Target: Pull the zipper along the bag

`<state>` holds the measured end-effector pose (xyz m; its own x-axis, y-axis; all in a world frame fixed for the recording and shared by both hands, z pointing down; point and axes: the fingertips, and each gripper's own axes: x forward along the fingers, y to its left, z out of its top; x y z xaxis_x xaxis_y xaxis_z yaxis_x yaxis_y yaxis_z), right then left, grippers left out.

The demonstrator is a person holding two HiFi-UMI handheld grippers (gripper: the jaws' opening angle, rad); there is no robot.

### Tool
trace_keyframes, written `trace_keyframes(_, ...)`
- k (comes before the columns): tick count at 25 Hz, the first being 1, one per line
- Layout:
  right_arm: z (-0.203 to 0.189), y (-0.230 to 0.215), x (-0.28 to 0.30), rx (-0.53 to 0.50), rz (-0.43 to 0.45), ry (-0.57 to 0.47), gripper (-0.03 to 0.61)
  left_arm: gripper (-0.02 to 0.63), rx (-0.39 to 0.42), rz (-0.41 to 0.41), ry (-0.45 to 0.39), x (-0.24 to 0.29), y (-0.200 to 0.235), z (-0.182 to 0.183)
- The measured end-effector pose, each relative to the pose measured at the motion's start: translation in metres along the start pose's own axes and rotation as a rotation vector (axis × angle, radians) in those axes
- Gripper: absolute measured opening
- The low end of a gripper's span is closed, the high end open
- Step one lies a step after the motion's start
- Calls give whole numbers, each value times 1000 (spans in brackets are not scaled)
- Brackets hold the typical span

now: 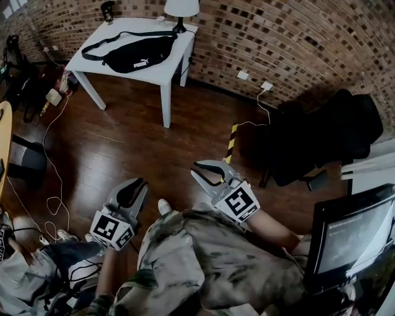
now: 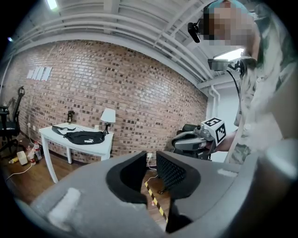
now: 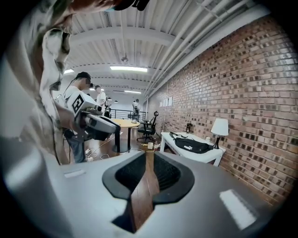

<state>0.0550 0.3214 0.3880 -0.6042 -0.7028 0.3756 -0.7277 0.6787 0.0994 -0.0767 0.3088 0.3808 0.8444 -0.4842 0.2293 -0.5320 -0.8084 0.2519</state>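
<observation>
I have both grippers held low in front of my body, well apart from the work. The left gripper (image 1: 137, 185) points ahead over the dark wooden floor (image 1: 123, 136). In its own view the 2 padded jaws stand apart with a clear gap, and only floor shows between them, so it is released and empty. The right gripper (image 1: 199, 169) sits just to the right of it and angles up and to the left. Its 2 jaws are also parted, by a narrower slot, and I see nothing between them but floorboards, so it holds nothing either.

The black bag (image 1: 139, 54) lies flat on the white table (image 1: 173, 65) at the far side of the room, against the brick wall (image 1: 296, 43). Its strap is looped out toward the table's left end. Neither gripper touches it or is near it. From here I cannot make out the zipper.

A white lamp (image 1: 181, 9) stands at the table's back right corner, just beside the bag. On the floor between me and the wall runs 1 yellow-and-black striped strip (image 1: 231, 141), with a black office chair (image 1: 321, 136) to its right. A dark monitor (image 1: 355, 234) sits at my right side, and a white cable (image 1: 57, 179) trails across the floor at my left.
</observation>
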Motion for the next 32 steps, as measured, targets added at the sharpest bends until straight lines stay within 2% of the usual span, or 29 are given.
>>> trace_keyframes(5,-17,13,-56,-34,24,-4,60,64,1,-4,-40,22,-59,2)
trace_keyframes(16,-56,38,-157,-21,75,-61,60,57,-7,25,-16,34,-177,-37)
trace_keyframes(20,-67,47,-180,-3,61,-50,60,57,-36,29,-17,28,-200,-47)
trace_keyframes(25,-74,47,-203,17,31,-69,60,57,-11,7,8,31,-223,-49)
trace_keyframes(32,-76,45,-212,28,34,-77,60,57,-10,4,18,38,-230,-46)
